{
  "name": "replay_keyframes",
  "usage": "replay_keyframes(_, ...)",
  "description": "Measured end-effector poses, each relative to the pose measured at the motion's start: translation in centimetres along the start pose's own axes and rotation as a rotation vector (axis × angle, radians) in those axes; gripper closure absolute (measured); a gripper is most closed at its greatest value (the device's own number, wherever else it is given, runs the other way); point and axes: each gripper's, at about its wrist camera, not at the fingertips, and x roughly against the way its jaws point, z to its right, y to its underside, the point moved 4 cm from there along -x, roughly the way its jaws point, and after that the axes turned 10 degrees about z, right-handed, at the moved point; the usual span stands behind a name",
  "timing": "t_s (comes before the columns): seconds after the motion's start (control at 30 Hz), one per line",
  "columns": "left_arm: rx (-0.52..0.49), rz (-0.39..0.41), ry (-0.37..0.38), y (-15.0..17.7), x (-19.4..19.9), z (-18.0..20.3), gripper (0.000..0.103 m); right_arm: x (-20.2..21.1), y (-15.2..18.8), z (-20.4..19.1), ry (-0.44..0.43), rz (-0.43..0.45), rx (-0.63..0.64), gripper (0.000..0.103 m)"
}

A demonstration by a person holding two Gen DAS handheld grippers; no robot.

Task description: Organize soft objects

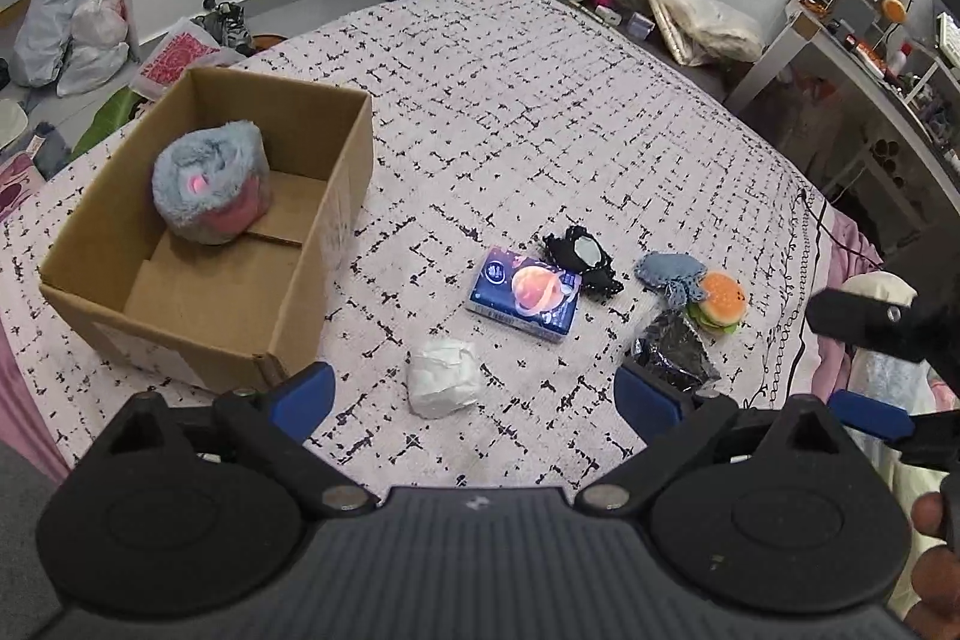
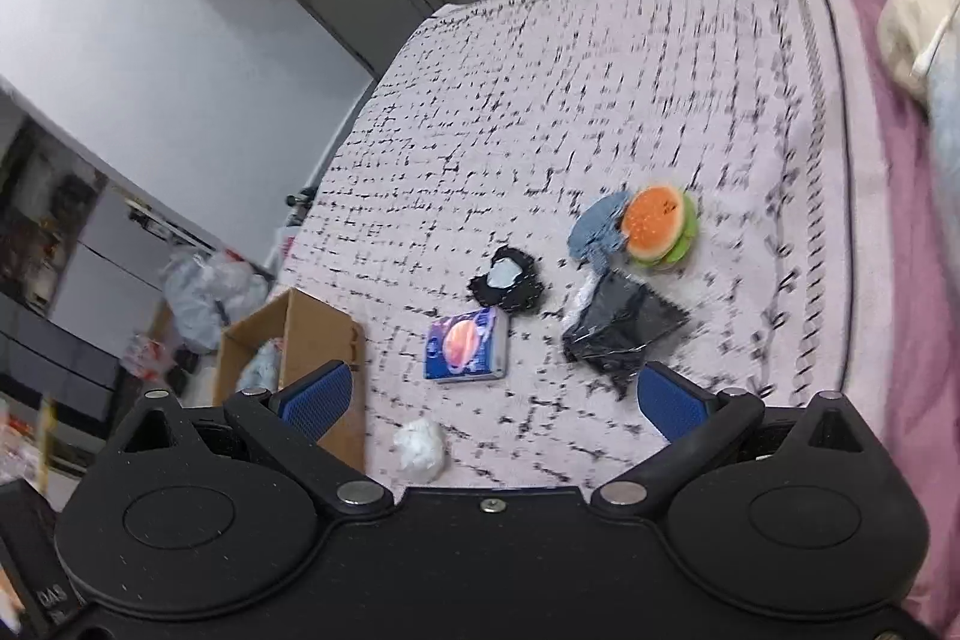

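Note:
A cardboard box (image 1: 336, 172) stands on the bed at the left with a fluffy grey-and-pink plush (image 1: 207, 181) inside. On the bedspread lie a white wad (image 1: 444, 385), a blue tissue pack (image 1: 525, 301), a black lacy item (image 1: 582, 259), a blue-grey knitted piece (image 1: 669, 274), a burger toy (image 1: 717, 304) and a black shiny packet (image 1: 675, 355). My left gripper (image 1: 474, 397) is open and empty above the white wad. My right gripper (image 2: 492, 403) is open and empty, above the white wad (image 2: 420, 448) and near the tissue pack (image 2: 465, 346), the packet (image 2: 624, 331) and the burger toy (image 2: 660, 226).
The right gripper's fingers (image 1: 864, 316) show at the right edge of the left wrist view. Plastic bags (image 1: 72, 28) and shoes lie on the floor beyond the box. A cluttered desk (image 1: 870, 40) stands at the right. A pillow (image 2: 918, 34) lies on the pink sheet.

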Motion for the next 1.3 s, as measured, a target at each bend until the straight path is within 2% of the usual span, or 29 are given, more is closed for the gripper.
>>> replay_keyframes(0.07,0.008,0.005,-0.009,-0.1,-0.3,-0.1,0.003,-1.1,0.5,1.2,-0.006,-0.023,-0.039,0.000)
replay_keyframes(0.17,0.018,0.008,-0.029,0.0,-1.2,-0.2,0.004,-2.4,1.3,2.6,0.041,-0.038,-0.042,0.000)
replay_keyframes(0.37,0.032,-0.007,-0.055,0.9,-3.6,0.3,0.008,-3.0,1.1,4.4,0.022,-0.019,-0.093,0.001)
replay_keyframes(0.6,0.030,-0.048,-0.109,1.6,-6.4,1.3,0.013,-5.4,0.9,7.0,0.013,-0.048,-0.205,0.002)
replay_keyframes(0.73,-0.014,-0.044,-0.105,1.7,-7.7,2.1,0.013,-6.8,0.9,8.0,0.015,-0.068,-0.254,0.009)
replay_keyframes(0.87,0.024,-0.077,-0.129,2.4,-9.5,1.5,0.016,-7.8,1.2,8.8,0.027,-0.087,-0.270,0.017)
replay_keyframes(0.97,0.036,-0.099,-0.147,3.2,-10.9,1.1,0.017,-8.4,1.4,8.9,0.022,-0.095,-0.275,0.018)
replay_keyframes(1.1,0.047,-0.117,-0.162,3.8,-12.0,0.6,0.027,-9.0,1.4,8.9,0.025,-0.093,-0.270,0.019)
replay_keyframes(1.23,0.070,-0.101,-0.181,4.0,-12.3,-0.2,0.037,-9.8,1.7,8.7,0.032,-0.104,-0.247,0.020)
replay_keyframes(1.3,0.081,-0.089,-0.171,3.9,-12.3,-0.4,0.047,-10.0,1.9,8.5,0.033,-0.111,-0.226,0.023)
